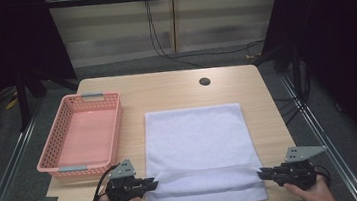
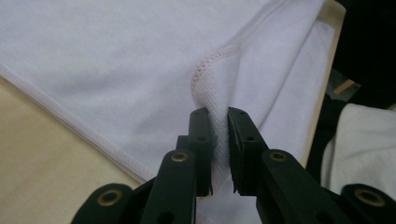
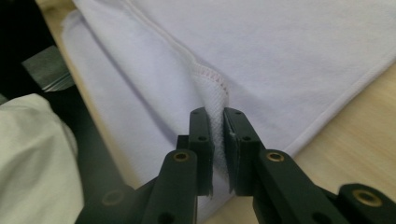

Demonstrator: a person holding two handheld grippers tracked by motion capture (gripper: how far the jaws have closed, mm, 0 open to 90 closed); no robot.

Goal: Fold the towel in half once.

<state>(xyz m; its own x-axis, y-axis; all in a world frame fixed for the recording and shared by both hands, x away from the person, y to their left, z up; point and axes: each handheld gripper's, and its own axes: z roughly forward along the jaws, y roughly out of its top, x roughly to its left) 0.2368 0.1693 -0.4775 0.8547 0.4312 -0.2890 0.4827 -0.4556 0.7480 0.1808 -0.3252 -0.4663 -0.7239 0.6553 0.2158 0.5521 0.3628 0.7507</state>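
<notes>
From the high view, you are working at a pale wooden table [image 1: 175, 88] standing on a grey floor, with dark curtains hanging on both sides and a light panelled wall running behind it. A white towel [image 1: 195, 139] is lying flat on the table, its near edge folded over toward the middle. A pink basket [image 1: 75, 167] is sitting just left of the towel, and a round cable hole [image 1: 204, 81] is showing beyond the towel's far edge. Black cables are trailing down the wall past the table. Your left gripper [image 1: 151, 184] is reaching the towel's near left corner and your right gripper [image 1: 263, 174] its near right corner.

In the left gripper view, your left gripper [image 2: 218, 135] is pinching a stitched corner of the towel [image 2: 116, 60] between its jaws, with the tabletop showing left of the towel.

In the right gripper view, your right gripper [image 3: 217, 135] is clenching the towel's [image 3: 289, 51] other hemmed corner, with bare tabletop lying right of the towel.
</notes>
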